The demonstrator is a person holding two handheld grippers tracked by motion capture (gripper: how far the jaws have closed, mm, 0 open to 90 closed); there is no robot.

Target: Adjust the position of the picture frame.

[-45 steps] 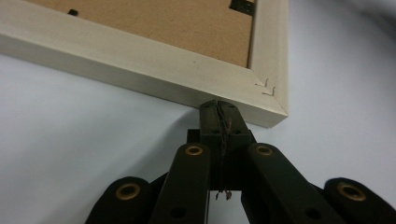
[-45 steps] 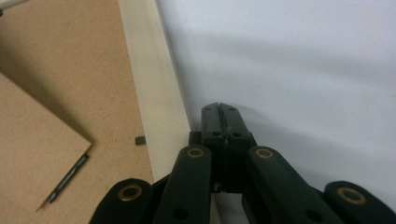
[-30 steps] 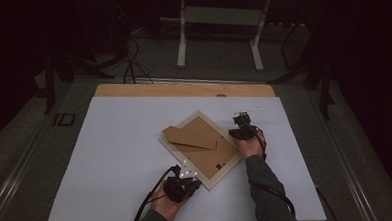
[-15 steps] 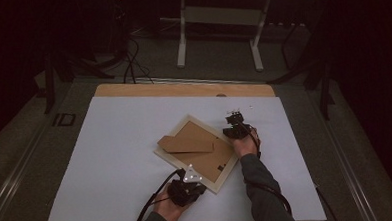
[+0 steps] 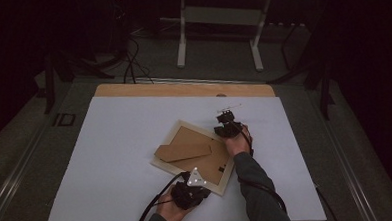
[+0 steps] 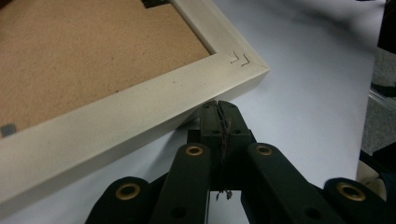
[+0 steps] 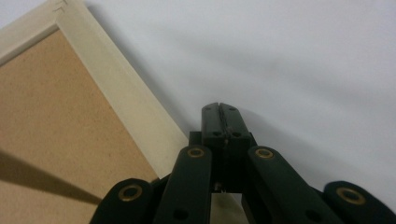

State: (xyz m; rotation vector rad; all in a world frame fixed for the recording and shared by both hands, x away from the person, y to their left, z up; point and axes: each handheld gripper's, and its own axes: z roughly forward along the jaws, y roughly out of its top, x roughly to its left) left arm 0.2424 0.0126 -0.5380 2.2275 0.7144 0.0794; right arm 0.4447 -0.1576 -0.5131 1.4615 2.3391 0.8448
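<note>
**Mia:** High view first. What is on the left of the desk (image 5: 111, 159)?

**Ben:** White paper covers most of the desk there. A strip of brown wood shows along the far edge.

**Mia:** What comes next?

**Ben:** A picture frame (image 5: 196, 153) lies face down near the middle of the desk. It is turned like a diamond. Its rim is pale and its back is brown board. A brown cardboard stand (image 5: 183, 151) lies flat on the back, toward the frame's left corner.

**Mia:** Where is the left gripper (image 5: 191, 190)?

**Ben:** It is in a hand at the near edge of the frame, close to the frame's bottom corner. It has a grey plate with three corners on top, and a black cable trails from it.

**Mia:** What do its fingers do?

**Ben:** In the left gripper view the left gripper (image 6: 219, 109) has its fingers pressed together. Nothing is between them. The tips sit right at the pale rim (image 6: 140, 116) of the frame, near a corner. I cannot tell if they touch it.

**Mia:** And farther right?

**Ben:** The right gripper (image 5: 228, 125) is at the frame's right corner, held by the other hand.

**Mia:** Are its fingers together too?

**Ben:** Yes. In the right gripper view the right gripper (image 7: 219, 112) has its fingers shut tight and empty. They point over the white paper, just beside the frame's rim (image 7: 126, 112).
</note>
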